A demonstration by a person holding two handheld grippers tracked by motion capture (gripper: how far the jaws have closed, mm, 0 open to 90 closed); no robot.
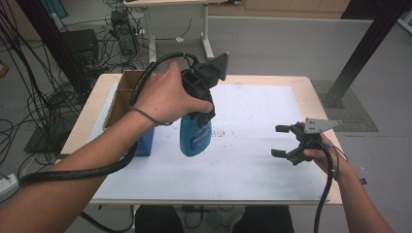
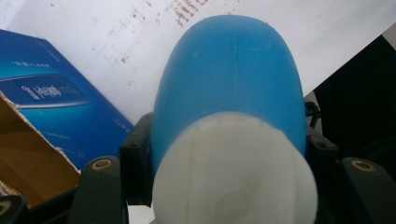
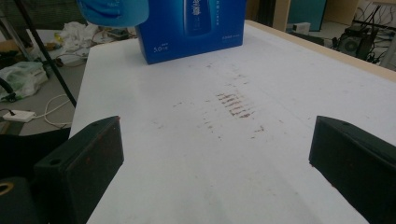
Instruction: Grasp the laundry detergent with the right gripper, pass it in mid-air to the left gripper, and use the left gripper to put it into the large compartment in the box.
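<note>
The left gripper [image 1: 200,104] clamps a blue bottle [image 1: 195,136] near its white cap [image 2: 233,172], lifted above the counter [image 1: 252,165] beside a blue box [image 1: 145,141]. The right gripper [image 1: 283,141] hangs wide open and empty over the stained white sheet [image 3: 224,140]. Cables [image 1: 29,97] litter the floor.

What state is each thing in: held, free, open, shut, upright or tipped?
Left tool: shut on the blue plastic bottle.
Blue plastic bottle with white cap: held clear of the table, cap end uppermost.
Right tool: open, holding nothing.
Blue cardboard box: upright on the table, top open.
</note>
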